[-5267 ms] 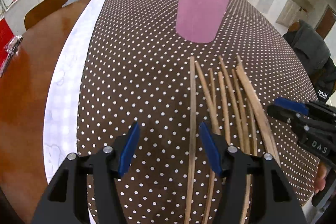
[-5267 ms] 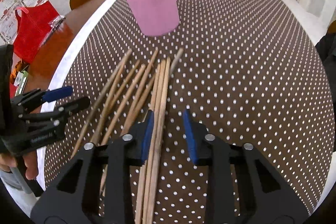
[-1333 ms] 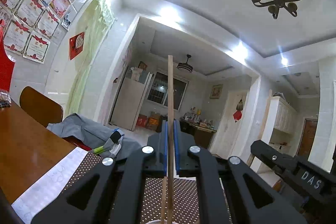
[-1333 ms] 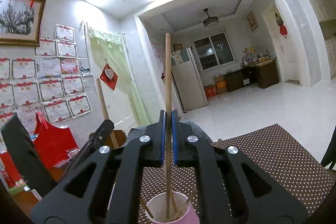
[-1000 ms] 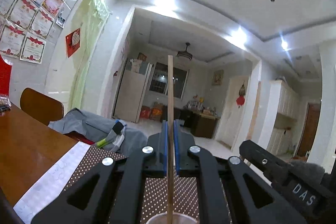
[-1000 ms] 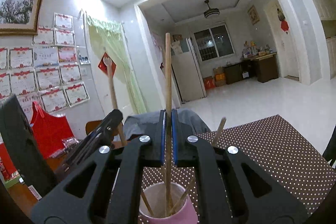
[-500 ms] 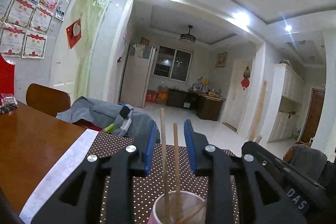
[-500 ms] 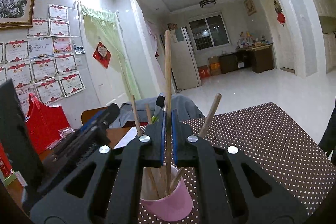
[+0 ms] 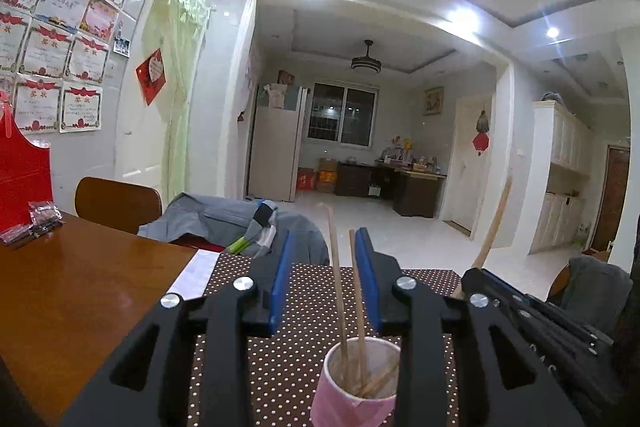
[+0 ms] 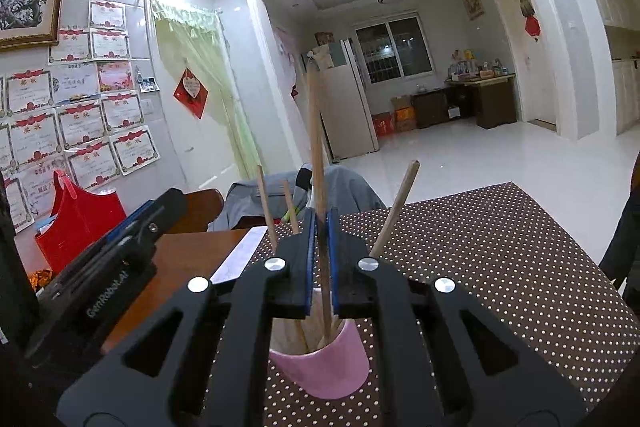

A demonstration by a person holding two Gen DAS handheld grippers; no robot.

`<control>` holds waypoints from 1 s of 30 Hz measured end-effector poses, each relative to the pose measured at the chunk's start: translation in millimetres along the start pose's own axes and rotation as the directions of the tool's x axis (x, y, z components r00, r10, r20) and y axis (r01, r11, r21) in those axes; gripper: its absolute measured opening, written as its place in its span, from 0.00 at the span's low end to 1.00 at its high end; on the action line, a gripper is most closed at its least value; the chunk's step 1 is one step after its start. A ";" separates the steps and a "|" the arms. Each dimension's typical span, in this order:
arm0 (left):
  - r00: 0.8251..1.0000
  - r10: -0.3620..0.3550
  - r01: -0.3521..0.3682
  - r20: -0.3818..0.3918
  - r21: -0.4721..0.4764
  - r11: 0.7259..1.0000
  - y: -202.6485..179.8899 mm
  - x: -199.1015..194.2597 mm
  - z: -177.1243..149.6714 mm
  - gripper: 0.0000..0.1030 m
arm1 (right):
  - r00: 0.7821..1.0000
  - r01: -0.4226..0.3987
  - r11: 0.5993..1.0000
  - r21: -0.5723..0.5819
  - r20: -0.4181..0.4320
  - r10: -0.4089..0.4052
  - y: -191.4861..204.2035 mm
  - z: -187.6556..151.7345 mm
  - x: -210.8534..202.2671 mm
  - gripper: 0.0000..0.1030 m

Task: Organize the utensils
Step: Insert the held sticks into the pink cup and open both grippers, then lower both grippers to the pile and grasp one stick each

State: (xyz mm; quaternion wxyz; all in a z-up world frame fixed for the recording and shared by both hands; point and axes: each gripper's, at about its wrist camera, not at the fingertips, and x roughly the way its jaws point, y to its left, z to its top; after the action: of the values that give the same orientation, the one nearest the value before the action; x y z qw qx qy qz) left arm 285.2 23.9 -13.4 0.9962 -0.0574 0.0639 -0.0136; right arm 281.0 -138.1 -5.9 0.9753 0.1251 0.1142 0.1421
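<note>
A pink cup (image 9: 354,387) (image 10: 324,367) stands on the dotted tablecloth, just beyond both grippers, with several wooden chopsticks in it. In the left wrist view my left gripper (image 9: 322,271) is open and its jaws are still opening. Two upright chopsticks (image 9: 338,287) show between the pads, untouched. My right gripper (image 10: 320,231) is shut on one long chopstick (image 10: 314,131). That stick stands nearly upright over the cup, with its lower end inside. Three other sticks (image 10: 394,207) lean out of the cup. The right gripper (image 9: 520,311) sits at the cup's right.
A brown white-dotted tablecloth (image 10: 500,259) covers the right part of a polished wooden table (image 9: 80,287). Behind the table are a wooden chair (image 9: 116,203) and a grey jacket (image 9: 216,223). A red bag (image 10: 76,219) stands at the left.
My left gripper let go of its chopstick, spread its jaws and drew back from the cup; the stick now stands in the cup. The right gripper lowered its chopstick into the cup.
</note>
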 end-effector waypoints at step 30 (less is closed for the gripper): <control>0.934 -0.019 0.039 -0.357 0.047 0.998 15.2 -82.4 -42.5 0.56 | 0.964 0.059 0.998 0.002 -0.259 -0.057 -22.5 -40.8 -99.7 0.49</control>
State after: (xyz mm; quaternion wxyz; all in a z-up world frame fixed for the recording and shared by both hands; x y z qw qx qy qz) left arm 198.3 37.1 -46.7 0.9690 -0.0283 0.2419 -0.0402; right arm 183.0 -180.9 -31.9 0.9551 0.1068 0.2449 0.1281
